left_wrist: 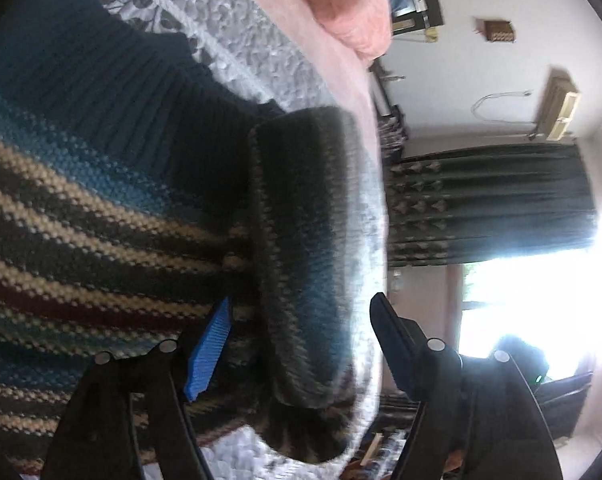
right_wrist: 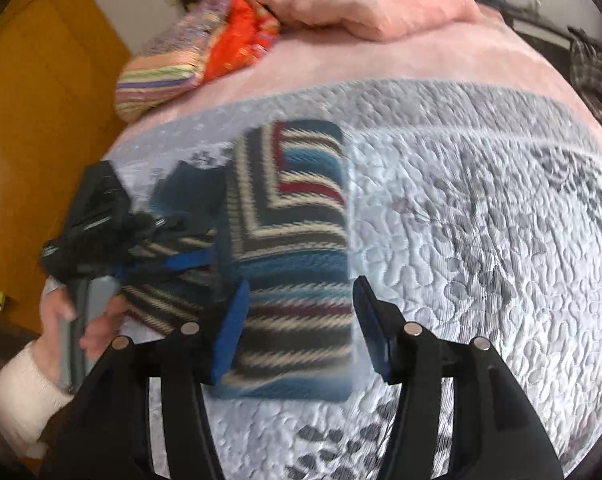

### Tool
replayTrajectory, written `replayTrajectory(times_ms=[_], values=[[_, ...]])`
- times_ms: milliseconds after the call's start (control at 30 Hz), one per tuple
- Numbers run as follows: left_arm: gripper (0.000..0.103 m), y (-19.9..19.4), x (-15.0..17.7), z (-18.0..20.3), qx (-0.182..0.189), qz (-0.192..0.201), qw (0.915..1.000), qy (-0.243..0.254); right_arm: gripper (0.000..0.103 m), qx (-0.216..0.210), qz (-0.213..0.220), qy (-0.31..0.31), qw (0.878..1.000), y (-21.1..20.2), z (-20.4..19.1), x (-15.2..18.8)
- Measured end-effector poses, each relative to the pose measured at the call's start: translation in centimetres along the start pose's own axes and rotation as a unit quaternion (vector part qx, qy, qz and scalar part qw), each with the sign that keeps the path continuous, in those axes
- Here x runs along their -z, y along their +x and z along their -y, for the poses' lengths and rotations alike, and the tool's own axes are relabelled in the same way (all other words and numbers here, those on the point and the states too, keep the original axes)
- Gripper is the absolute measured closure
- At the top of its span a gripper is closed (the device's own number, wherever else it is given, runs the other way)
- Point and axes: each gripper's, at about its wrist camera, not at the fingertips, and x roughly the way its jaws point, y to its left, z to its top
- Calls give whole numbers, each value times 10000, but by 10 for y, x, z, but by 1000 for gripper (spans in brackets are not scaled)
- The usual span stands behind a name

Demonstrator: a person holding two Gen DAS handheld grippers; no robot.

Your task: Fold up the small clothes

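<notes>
Looking along my right tongs [right_wrist: 301, 320], I see the two blue pads spread wide with nothing between them but air; they hover above the near end of the striped knit sweater [right_wrist: 297, 248]. That sweater lies folded into a long narrow rectangle on the grey quilted bedspread [right_wrist: 481, 240], its blue, cream, dark and red bands running across it. Just to its left my left tongs [right_wrist: 181, 260] reach in over the garment's left edge, gripped by a hand [right_wrist: 73, 320] with a white cuff at the wrist.

From the left wrist view, my left tongs [left_wrist: 297, 344] also stand wide apart, and a thick rolled or folded edge of the sweater [left_wrist: 301, 264] sits in the gap between the pads; I cannot tell whether either pad touches it. Farther out a pink blanket [right_wrist: 381, 4] is heaped at the head of the bed, with a striped pillow [right_wrist: 161, 80] beside it.
</notes>
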Motion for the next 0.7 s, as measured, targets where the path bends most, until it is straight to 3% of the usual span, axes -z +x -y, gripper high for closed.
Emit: replayTrajectory(times_ms=[67,233,467,600,667,700], values=[[32,2,4,-4,-157,-33,9999,9,49,-24,-176,122,9998,20,6,-1],[26,-7,12,-12,-92,25,9999,70,46,-137,-519,216,9983,57,5,7],[24,16,8,-8,96,-120,9998,-112,43,-134,-485,295,9983,62,3,9],[26,19,7,-8,170,-14,9996,-239,43,-309,-472,444,9974,60,9,9],[39,21,8,-3,66,38,9998,-179,43,-320,-460,490,9972,60,11,9],[53,23,7,-1,-109,43,9999,-115,43,-323,-452,494,9972,59,11,10]])
